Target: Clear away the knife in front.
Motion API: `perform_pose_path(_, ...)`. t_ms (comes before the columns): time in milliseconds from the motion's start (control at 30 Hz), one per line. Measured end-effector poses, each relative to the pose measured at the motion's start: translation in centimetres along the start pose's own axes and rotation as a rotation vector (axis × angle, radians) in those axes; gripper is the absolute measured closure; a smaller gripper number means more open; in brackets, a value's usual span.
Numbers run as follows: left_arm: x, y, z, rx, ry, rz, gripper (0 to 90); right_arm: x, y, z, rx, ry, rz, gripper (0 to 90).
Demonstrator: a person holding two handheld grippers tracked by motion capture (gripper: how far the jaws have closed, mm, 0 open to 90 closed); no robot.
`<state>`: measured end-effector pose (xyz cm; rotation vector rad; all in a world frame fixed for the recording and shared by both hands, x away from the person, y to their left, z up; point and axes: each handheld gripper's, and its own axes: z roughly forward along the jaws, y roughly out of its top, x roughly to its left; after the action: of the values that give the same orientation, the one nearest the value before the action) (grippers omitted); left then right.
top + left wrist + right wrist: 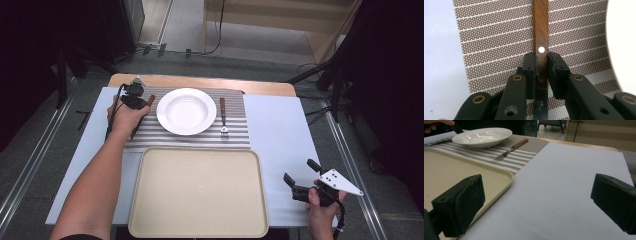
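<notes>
My left gripper [541, 65] jaws clamp a knife [541, 32] by its wooden handle near the placemat's [496, 37] left edge; stiff, light, slippery blade; right gripper [536, 202] gapes idle

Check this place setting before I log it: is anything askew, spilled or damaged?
Nothing stands out. The white ceramic plate is clean, the wooden-handled fork lies straight, and the left tool grips a wooden-handled knife.
</notes>
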<state>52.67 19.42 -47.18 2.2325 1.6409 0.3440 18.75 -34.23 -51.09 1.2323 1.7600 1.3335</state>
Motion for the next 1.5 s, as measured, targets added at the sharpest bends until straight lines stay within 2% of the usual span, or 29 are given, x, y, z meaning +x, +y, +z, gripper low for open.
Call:
perform_pose_path(167,-0.3,0.5,0.1,0.036,0.022,0.038,75.8,0.0,0.0,0.0,0.002,-0.004,0.004,0.0)
perform_pose_path(233,-0.1,0.6,0.1,0.047,0.008,0.022,75.7,0.0,-0.1,0.0,0.006,-0.006,0.008,0.0)
perform_pose_path(500,0.1,0.9,0.1,0.065,-0.012,0.017,76.9,0.0,-0.1,0.0,0.010,-0.008,0.008,0.0)
perform_pose_path(667,0.5,1.0,0.1,0.073,-0.040,0.010,77.2,-0.1,-0.2,0.1,0.014,-0.008,0.010,0.0)
perform_pose_path(800,0.6,1.2,0.0,0.079,-0.042,0.019,77.3,-0.2,-0.1,0.2,0.010,-0.006,0.010,0.0)
perform_pose_path(900,0.8,1.2,-0.2,0.074,-0.038,0.010,77.3,-0.3,-0.1,0.2,0.010,-0.007,0.014,0.0)
perform_pose_path(1000,1.4,1.1,-0.8,0.062,-0.052,-0.008,77.2,-0.3,-0.2,0.2,0.012,-0.007,0.018,0.0)
perform_pose_path(1167,2.0,1.0,-1.8,0.047,-0.066,-0.018,77.2,-0.3,-0.2,0.3,0.012,-0.006,0.016,0.0)
perform_pose_path(1500,1.5,0.5,-3.7,0.014,-0.076,0.013,77.1,-0.3,-0.2,0.4,0.016,-0.007,0.007,0.0)
